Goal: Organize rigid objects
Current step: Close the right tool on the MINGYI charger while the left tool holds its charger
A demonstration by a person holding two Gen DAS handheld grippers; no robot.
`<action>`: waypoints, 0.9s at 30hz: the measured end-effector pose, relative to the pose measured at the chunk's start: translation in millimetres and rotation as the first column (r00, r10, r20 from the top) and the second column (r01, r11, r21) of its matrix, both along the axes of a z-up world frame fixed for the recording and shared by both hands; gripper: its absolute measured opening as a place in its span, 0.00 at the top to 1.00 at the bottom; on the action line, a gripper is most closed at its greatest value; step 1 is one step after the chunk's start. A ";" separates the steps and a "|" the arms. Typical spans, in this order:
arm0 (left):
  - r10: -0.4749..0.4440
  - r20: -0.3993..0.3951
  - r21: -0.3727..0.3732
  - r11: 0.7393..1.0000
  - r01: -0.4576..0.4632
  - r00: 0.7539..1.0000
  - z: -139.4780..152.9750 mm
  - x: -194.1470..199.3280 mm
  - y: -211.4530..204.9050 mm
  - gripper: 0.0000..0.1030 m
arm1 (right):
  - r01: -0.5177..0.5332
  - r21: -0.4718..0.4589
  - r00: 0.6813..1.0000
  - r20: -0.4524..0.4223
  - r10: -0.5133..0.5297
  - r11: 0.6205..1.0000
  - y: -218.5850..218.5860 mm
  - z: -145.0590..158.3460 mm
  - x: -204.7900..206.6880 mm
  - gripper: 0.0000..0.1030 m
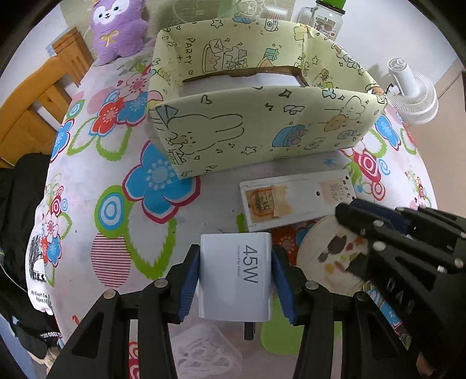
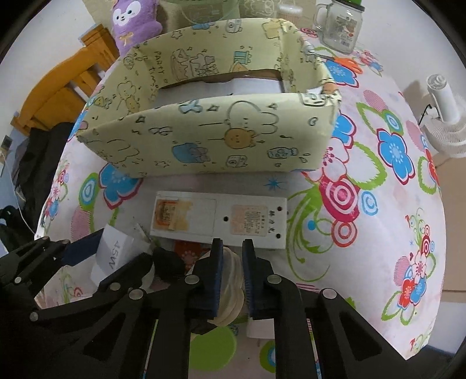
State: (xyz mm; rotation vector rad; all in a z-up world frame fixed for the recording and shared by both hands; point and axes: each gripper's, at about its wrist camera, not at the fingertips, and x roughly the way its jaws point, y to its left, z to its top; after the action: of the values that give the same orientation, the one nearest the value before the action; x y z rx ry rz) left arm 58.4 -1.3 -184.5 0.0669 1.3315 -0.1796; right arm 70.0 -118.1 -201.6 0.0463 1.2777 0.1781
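Observation:
My left gripper (image 1: pixel 235 256) is shut on a white 45W charger (image 1: pixel 235 280) and holds it above the flowered tablecloth. My right gripper (image 2: pixel 232 247) is shut on a round cream disc (image 2: pixel 231 291), seen edge-on between its blue pads; in the left wrist view the disc (image 1: pixel 329 262) shows painted blotches on its face. A white remote-like box (image 2: pixel 218 220) lies face down just ahead of both grippers, also in the left wrist view (image 1: pixel 297 201). Beyond it stands an open yellow cartoon-print storage box (image 1: pixel 262 128), also seen in the right wrist view (image 2: pixel 221 140), with something white inside.
A purple plush toy (image 1: pixel 119 29) and a glass jar mug (image 2: pixel 340 26) stand behind the box. Orange-handled scissors (image 2: pixel 346 62) lie at its right. A white fan (image 1: pixel 410 90) stands off the table's right side. A wooden chair (image 1: pixel 38 96) and dark clothes are at left.

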 end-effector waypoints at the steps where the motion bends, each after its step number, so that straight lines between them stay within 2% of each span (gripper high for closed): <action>1: 0.002 -0.001 0.003 1.000 -0.002 1.000 1.2 -3.2 -1.6 0.52 | 0.004 -0.006 1.000 0.006 -0.004 1.000 -0.6 -2.0 -1.2 0.84; 9: 0.008 -0.023 -0.020 1.000 -0.009 1.000 -0.8 -12.0 -10.5 0.52 | 0.076 -0.073 0.997 0.006 -0.076 0.994 -38.2 -6.4 -7.9 0.85; 12: -0.004 -0.019 -0.017 1.000 0.004 1.000 -0.7 -15.2 -17.0 0.52 | 0.097 -0.051 0.995 -0.025 -0.098 0.994 -49.0 -11.5 -11.2 0.84; 13: -0.006 -0.021 -0.020 1.000 0.006 1.000 -0.8 -16.2 -18.8 0.52 | 0.098 -0.036 0.994 -0.037 -0.099 0.995 -51.1 -12.2 -12.0 0.81; 15: -0.010 -0.023 -0.021 1.000 0.009 1.000 -0.8 -18.3 -21.4 0.52 | 0.087 -0.012 0.995 -0.052 -0.087 0.996 -51.8 -11.1 -14.5 0.58; 16: -0.011 -0.024 -0.018 1.000 0.011 1.000 -0.6 -19.9 -22.1 0.52 | 0.084 -0.006 0.995 -0.043 -0.085 0.996 -51.1 -8.7 -16.1 0.41; 17: -0.011 -0.025 -0.018 1.000 0.010 1.000 -0.2 -21.1 -22.0 0.52 | 0.079 0.007 0.997 -0.024 -0.079 0.997 -49.6 -4.4 -18.0 0.29; 19: -0.006 -0.027 -0.013 1.000 0.005 1.000 0.3 -23.3 -20.9 0.52 | 0.056 0.015 0.998 -0.007 -0.056 0.998 -44.9 0.5 -20.3 0.22; 25: 0.010 -0.024 0.007 1.000 -0.009 1.000 0.3 -30.1 -11.9 0.52 | 0.012 0.031 0.999 -0.047 -0.011 0.999 -24.8 -1.0 -23.5 0.22; 27: 0.012 -0.025 0.016 1.000 -0.012 1.000 -0.9 -32.4 -8.0 0.52 | -0.005 0.008 0.999 -0.043 0.006 1.000 -18.5 -3.1 -25.2 0.22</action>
State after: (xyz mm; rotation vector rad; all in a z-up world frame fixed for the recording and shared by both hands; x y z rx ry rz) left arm 26.0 -9.2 -185.4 0.0700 1.3584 -0.1601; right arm 44.7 -136.6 -204.7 0.0540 1.3202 0.1878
